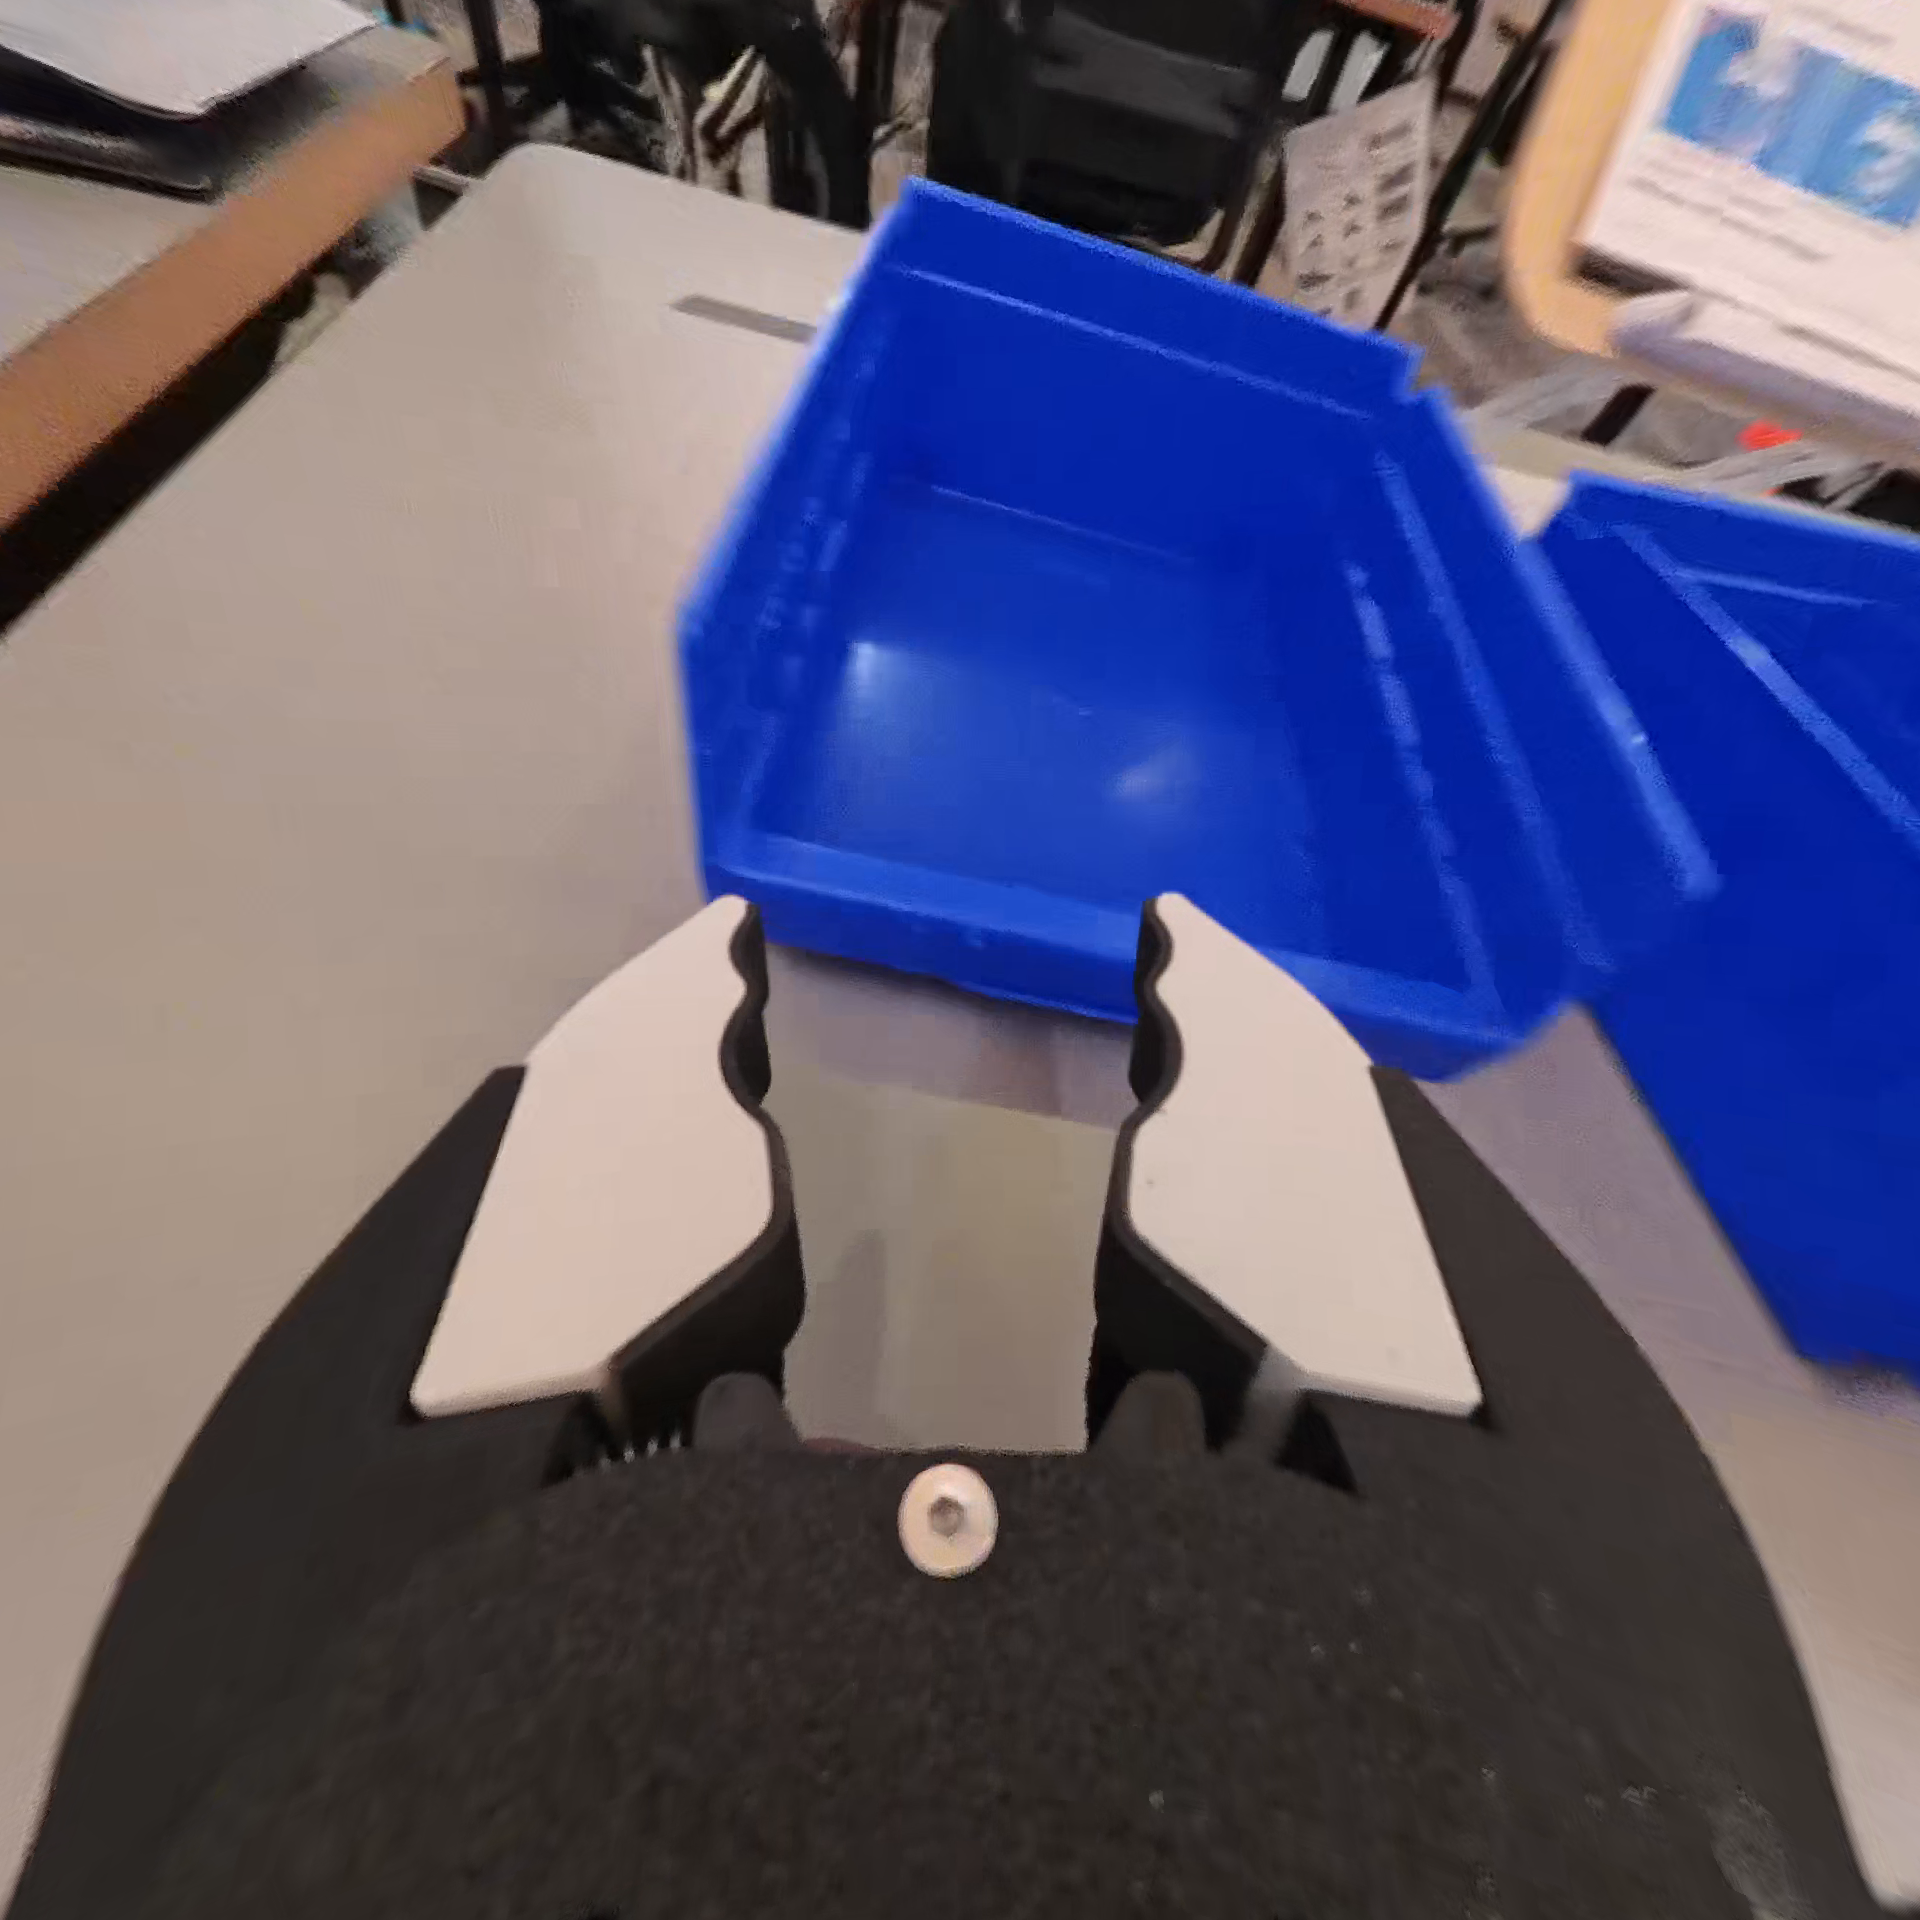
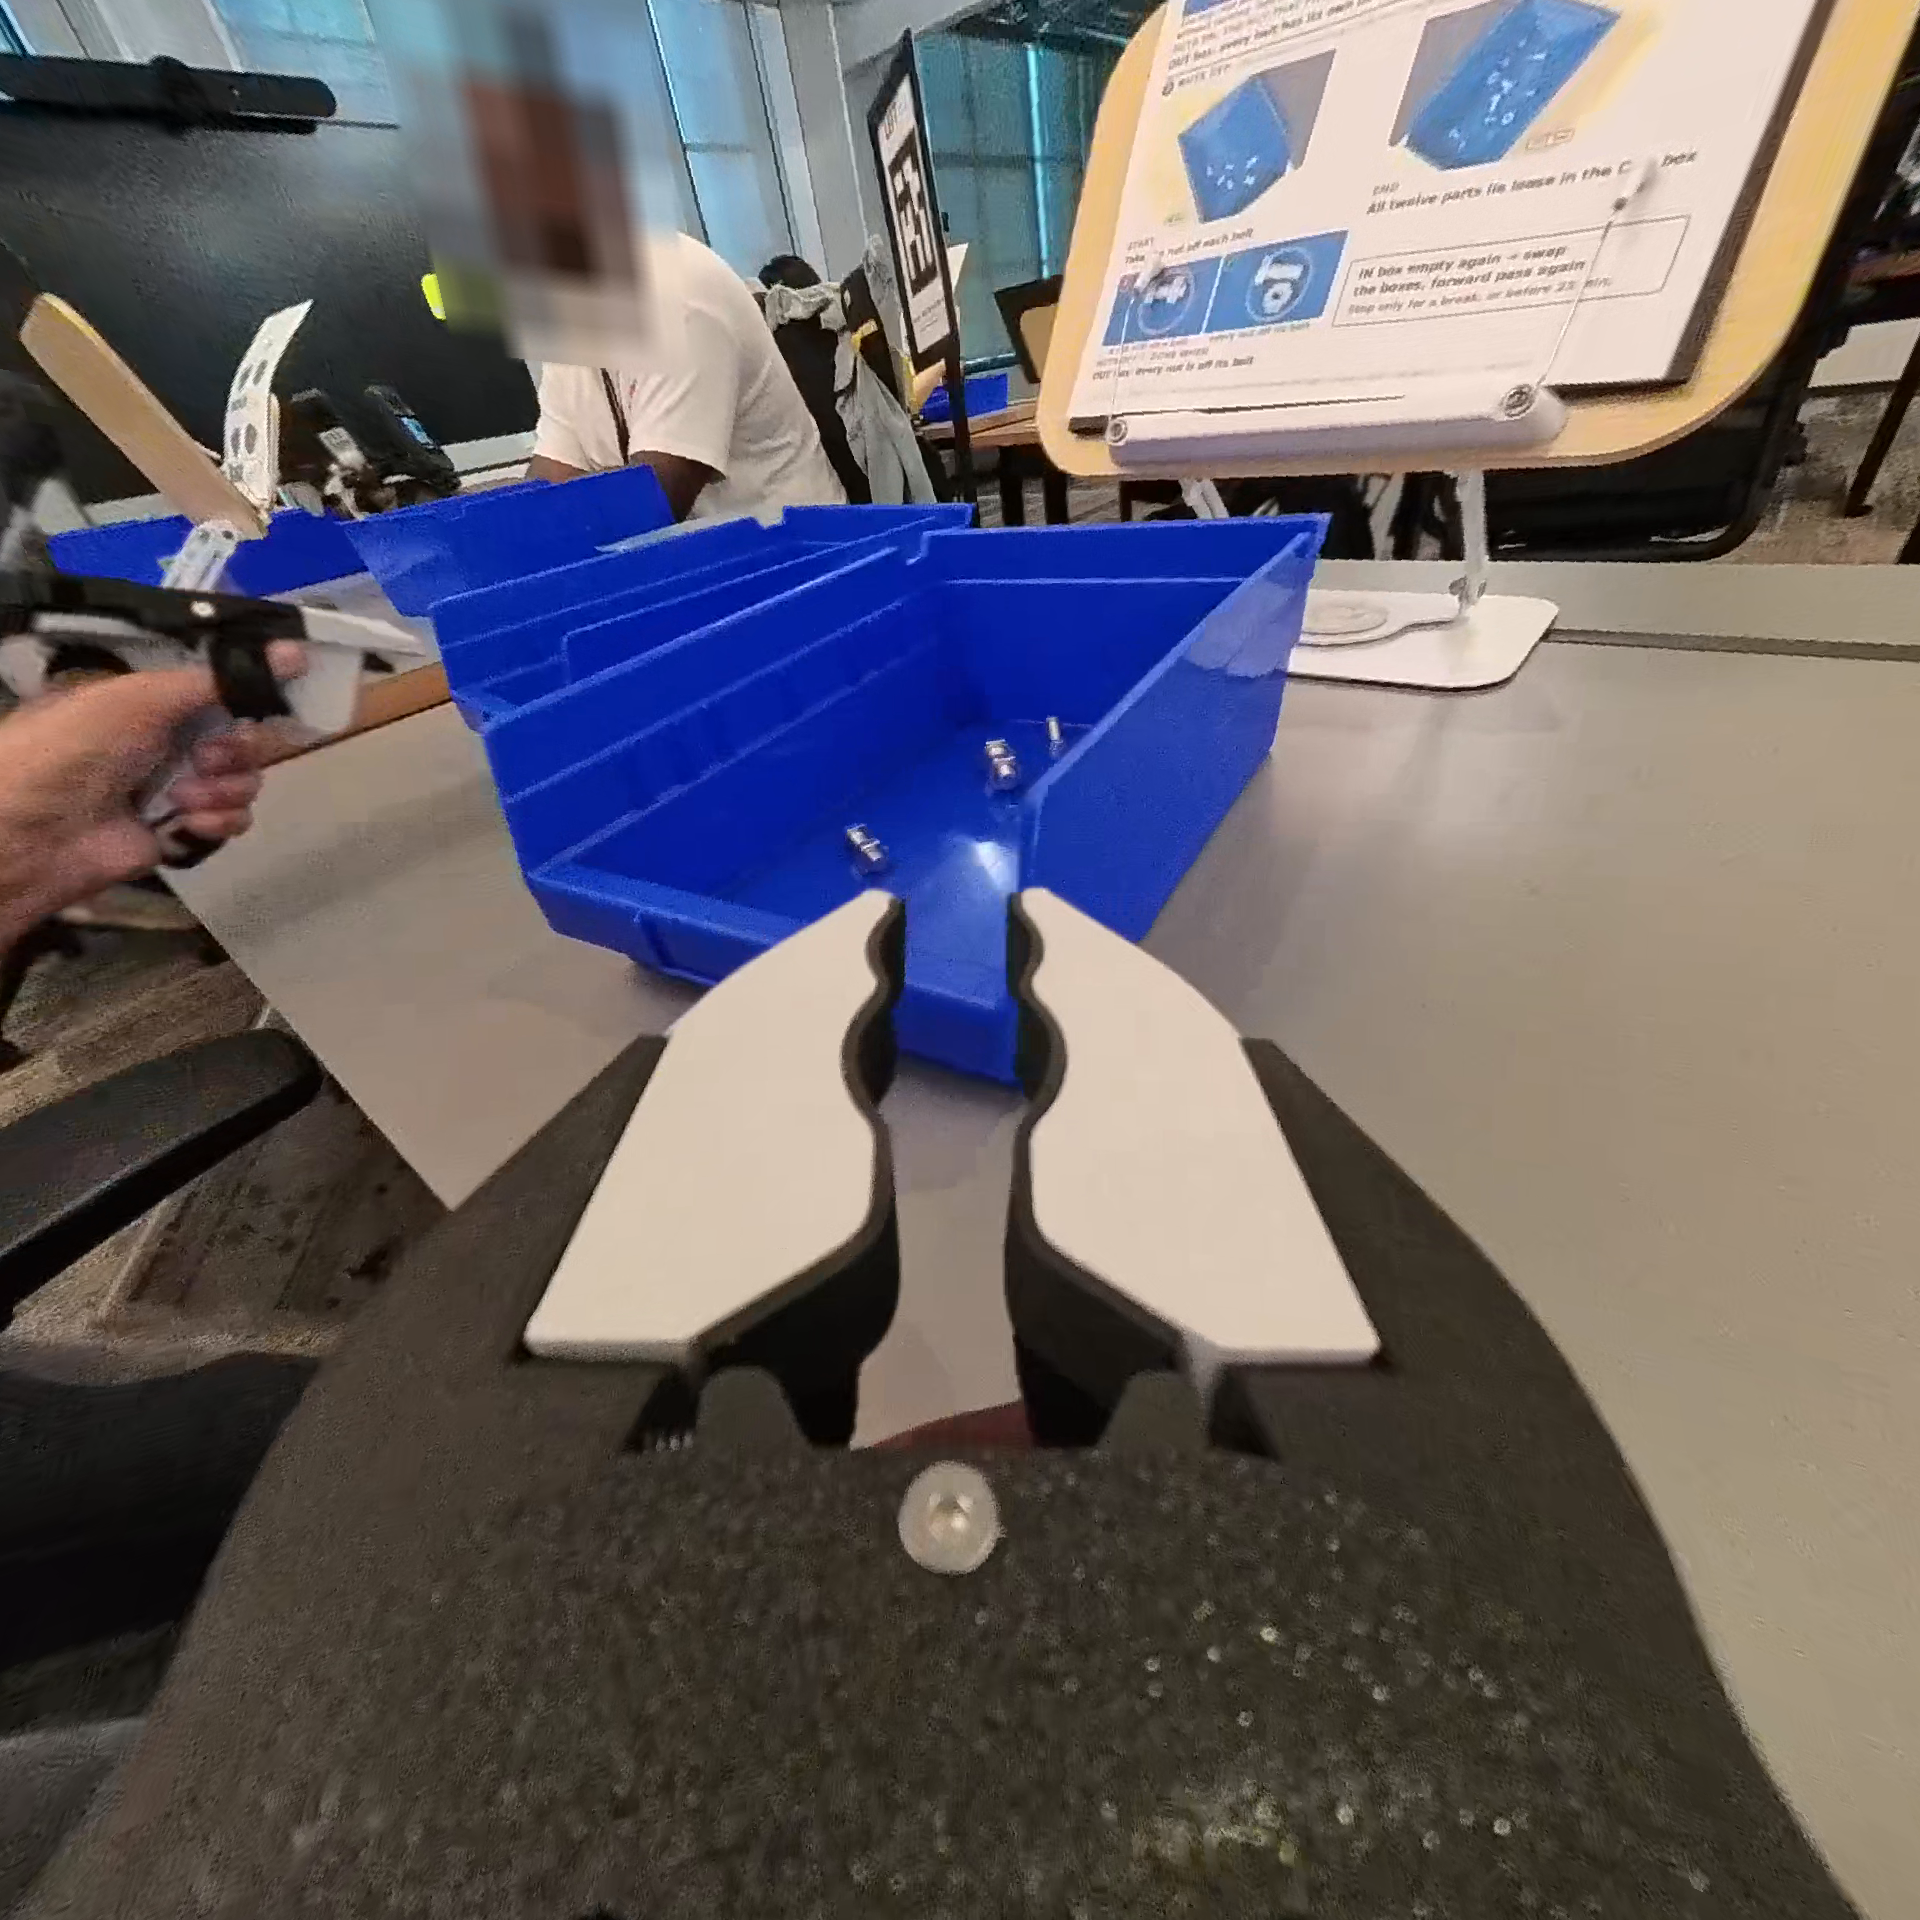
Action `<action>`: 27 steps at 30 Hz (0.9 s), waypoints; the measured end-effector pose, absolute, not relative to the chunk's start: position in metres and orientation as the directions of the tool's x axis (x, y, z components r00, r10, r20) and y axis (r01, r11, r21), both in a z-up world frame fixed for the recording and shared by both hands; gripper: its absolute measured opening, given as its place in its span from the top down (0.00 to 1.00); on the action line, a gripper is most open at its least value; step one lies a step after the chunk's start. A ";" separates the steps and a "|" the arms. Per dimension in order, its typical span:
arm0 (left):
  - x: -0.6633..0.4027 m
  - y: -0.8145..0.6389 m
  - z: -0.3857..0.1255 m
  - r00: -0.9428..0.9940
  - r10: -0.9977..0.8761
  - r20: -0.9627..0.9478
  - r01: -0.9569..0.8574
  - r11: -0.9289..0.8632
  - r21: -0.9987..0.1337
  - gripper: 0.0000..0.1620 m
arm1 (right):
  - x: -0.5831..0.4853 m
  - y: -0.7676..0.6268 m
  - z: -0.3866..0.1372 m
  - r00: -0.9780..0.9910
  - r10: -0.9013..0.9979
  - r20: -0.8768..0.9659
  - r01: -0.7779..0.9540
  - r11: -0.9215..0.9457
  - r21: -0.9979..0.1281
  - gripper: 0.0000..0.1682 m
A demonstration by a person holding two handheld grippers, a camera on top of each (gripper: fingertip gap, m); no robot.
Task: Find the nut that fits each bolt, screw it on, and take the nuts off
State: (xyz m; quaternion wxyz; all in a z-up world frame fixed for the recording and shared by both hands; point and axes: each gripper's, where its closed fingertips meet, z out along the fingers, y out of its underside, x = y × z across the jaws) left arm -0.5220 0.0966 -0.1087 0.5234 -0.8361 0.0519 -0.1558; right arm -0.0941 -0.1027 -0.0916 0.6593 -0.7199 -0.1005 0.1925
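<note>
We count two blue bins on the grey table. The empty bin sits just past the tips of our left gripper, and its jaws are wide apart with nothing between them. The bin with parts sits right in front of our right gripper. Those jaws have only a small gap and hold nothing. Past the right tips we count three small groups of shiny metal parts: one close by, one farther back, one tiny piece behind it. Our left hand holds its gripper out level, off to the left.
</note>
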 end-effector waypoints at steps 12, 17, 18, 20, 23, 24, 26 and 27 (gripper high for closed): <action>-0.542 0.158 -0.133 0.979 -0.143 0.146 0.057 -0.497 -0.866 0.95 | -0.158 -0.111 -0.112 0.840 0.542 -0.030 0.058 -0.144 -0.988 0.91; -0.533 0.117 -0.134 0.992 -0.109 0.067 0.005 -0.491 -0.871 0.99 | -0.209 -0.104 -0.133 0.815 0.564 0.131 0.271 -0.171 -0.947 0.86; -0.534 0.107 -0.134 0.993 -0.098 0.057 0.002 -0.490 -0.872 0.98 | -0.225 -0.104 -0.133 0.801 0.587 0.114 0.271 -0.186 -0.944 0.85; -0.538 0.088 -0.134 0.996 -0.077 0.037 -0.005 -0.490 -0.871 0.98 | -0.251 -0.103 -0.130 0.790 0.609 0.075 0.248 -0.205 -0.947 0.84; -0.547 0.059 -0.134 0.998 -0.061 0.029 -0.005 -0.492 -0.871 0.98 | -0.284 -0.097 -0.124 0.782 0.623 0.041 0.225 -0.219 -0.949 0.80; -0.551 0.048 -0.134 0.998 -0.060 0.020 -0.012 -0.491 -0.871 0.98 | -0.293 -0.094 -0.123 0.783 0.622 0.022 0.213 -0.234 -0.949 0.78; -0.556 0.026 -0.134 0.998 -0.055 -0.001 -0.028 -0.481 -0.877 0.98 | -0.311 -0.086 -0.125 0.781 0.623 -0.044 0.181 -0.294 -0.939 0.76; -0.558 0.014 -0.134 0.998 -0.057 -0.020 -0.045 -0.477 -0.878 0.98 | -0.319 -0.083 -0.127 0.780 0.621 -0.082 0.163 -0.328 -0.931 0.75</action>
